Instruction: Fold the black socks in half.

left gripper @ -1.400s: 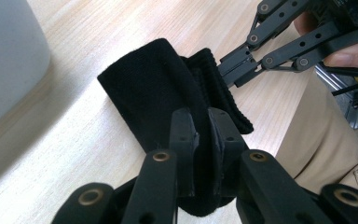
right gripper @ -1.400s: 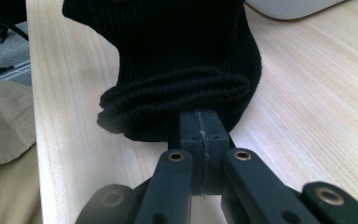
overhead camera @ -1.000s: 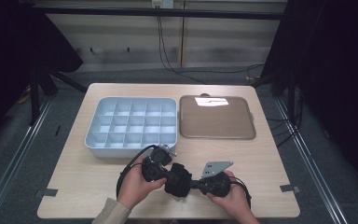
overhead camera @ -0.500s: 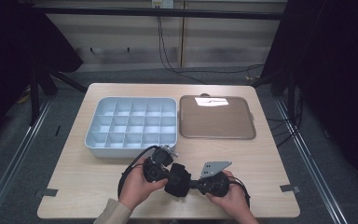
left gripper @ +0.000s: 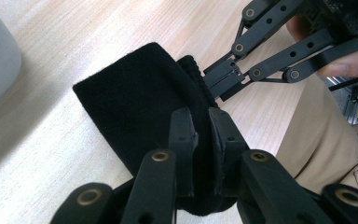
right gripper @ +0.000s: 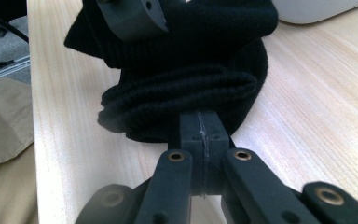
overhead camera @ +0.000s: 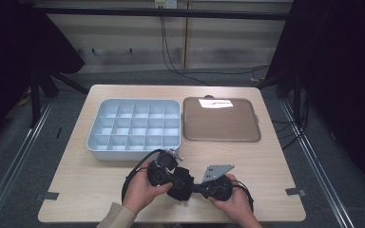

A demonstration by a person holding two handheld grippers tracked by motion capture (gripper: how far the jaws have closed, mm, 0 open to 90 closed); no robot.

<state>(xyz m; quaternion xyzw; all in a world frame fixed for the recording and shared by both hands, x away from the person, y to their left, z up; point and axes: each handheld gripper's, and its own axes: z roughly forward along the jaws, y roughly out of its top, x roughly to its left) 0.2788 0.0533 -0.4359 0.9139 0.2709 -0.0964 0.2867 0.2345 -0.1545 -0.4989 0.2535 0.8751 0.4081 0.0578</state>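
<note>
Right gripper shifted slightly forward; grey plate tipped up; black cloth bunched tighter.

Curtained lab rig, cabled floor

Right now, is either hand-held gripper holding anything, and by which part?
Both hold the black knit cloth. The left hand-held gripper pinches a fold at its near edge; the right hand-held gripper is shut on the bunched folds at the opposite side.
</note>
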